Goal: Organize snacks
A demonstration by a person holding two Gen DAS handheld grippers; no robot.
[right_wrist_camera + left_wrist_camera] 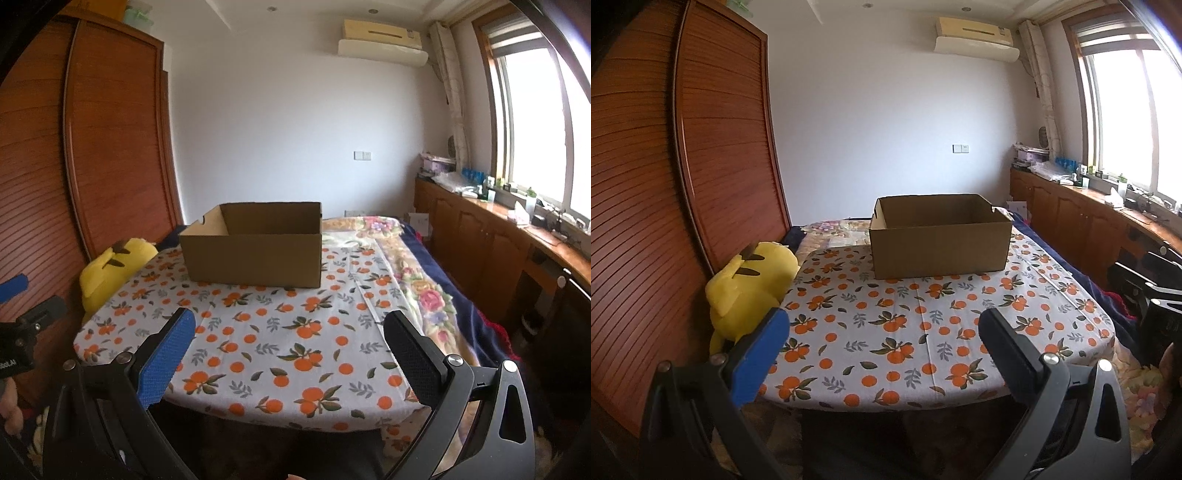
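An open brown cardboard box (940, 245) stands on a table with an orange-print cloth (905, 332); it also shows in the right wrist view (255, 254). What lies inside the box is hidden. No snacks are visible. My left gripper (882, 325) is open and empty, held at the near edge of the table, well short of the box. My right gripper (288, 326) is open and empty, also at the near edge, with the box ahead to its left. The left gripper's body (22, 332) shows at the left edge of the right wrist view.
A yellow plush toy (750, 288) leans at the table's left side against a wooden wardrobe (683, 184). A bed with a floral quilt (417, 280) lies behind and to the right. A cluttered wooden counter (517, 229) runs under the window.
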